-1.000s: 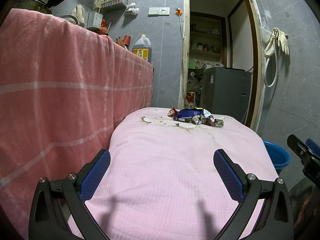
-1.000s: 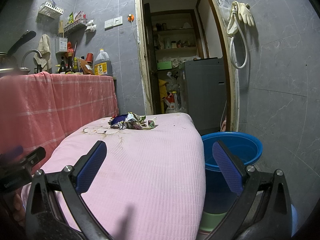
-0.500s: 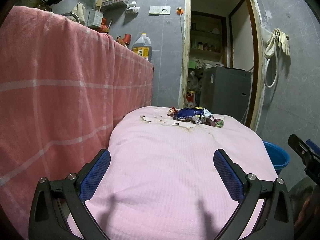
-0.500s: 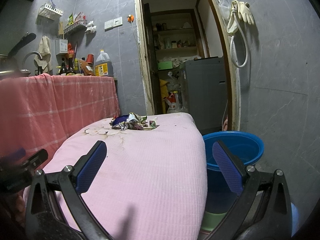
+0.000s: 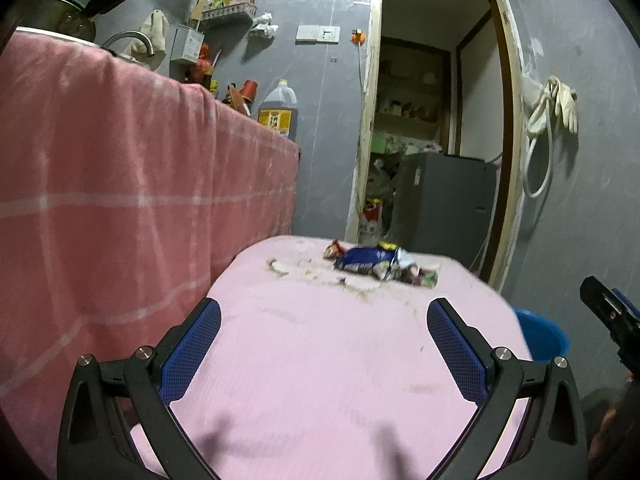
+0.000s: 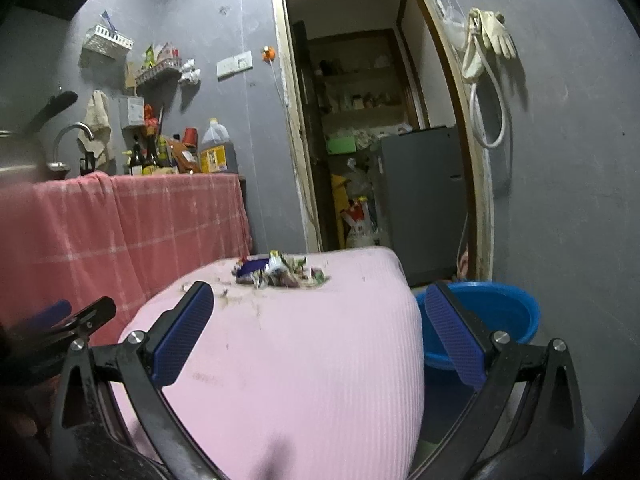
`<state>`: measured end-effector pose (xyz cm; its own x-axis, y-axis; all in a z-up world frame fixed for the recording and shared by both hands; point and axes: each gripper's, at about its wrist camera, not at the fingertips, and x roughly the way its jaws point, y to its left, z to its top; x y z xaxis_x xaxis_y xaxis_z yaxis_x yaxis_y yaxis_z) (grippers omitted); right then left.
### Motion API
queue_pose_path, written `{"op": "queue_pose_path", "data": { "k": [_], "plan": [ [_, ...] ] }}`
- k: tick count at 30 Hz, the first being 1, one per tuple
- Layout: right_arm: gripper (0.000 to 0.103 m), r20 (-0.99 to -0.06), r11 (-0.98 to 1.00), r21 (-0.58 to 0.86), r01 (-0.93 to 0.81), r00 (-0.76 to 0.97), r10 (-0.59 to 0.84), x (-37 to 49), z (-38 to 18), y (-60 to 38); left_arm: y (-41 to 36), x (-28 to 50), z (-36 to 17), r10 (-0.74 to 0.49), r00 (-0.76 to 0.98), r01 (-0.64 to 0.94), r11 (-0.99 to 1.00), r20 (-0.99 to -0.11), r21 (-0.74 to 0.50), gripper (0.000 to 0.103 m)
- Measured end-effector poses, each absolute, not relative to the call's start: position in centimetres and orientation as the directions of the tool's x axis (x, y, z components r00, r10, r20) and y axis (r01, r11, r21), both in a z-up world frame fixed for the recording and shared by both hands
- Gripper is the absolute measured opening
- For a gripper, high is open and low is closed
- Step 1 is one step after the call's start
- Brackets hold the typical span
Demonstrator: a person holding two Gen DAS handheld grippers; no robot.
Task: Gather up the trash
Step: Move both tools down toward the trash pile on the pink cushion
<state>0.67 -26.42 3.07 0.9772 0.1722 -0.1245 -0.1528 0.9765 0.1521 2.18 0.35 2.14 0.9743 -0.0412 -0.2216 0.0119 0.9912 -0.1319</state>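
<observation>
Both hand-held grippers, left (image 5: 323,330) and right (image 6: 318,320), gape wide, far from the wrapper pile (image 5: 380,266); crumbs (image 5: 280,267) could scatter off the pink surface (image 5: 320,380).

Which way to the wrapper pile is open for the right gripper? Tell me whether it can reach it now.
Probably yes, straight ahead. The right gripper is open and empty, and only bare pink cloth lies between its fingers and the wrapper pile at the far end. The blue basin sits off to the side.
</observation>
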Motion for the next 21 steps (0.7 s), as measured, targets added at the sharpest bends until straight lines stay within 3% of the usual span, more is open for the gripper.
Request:
{"op": "queue_pose_path", "data": {
  "k": [10, 16, 21],
  "plan": [
    [0.103, -0.075, 0.973, 0.152, -0.176, 0.979, 0.189, 4.0, 5.3, -26.8, 0.0, 5.6, 5.6, -0.106, 0.978, 0.085, 0.989, -0.181, -0.12, 0.101],
    [0.103, -0.072, 0.98, 0.133, -0.15, 0.984, 0.161, 8.0, 6.6, -27.8, 0.4, 10.1, 6.6, -0.131, 0.961, 0.101, 0.986, -0.244, -0.132, 0.101],
    [0.103, -0.122, 0.983, 0.118, -0.139, 0.981, 0.153, 12.5, 7.1, -28.5, 0.4, 13.7, 6.6, -0.124, 0.948, 0.092, 0.989, -0.295, -0.119, 0.101]
  ]
}}
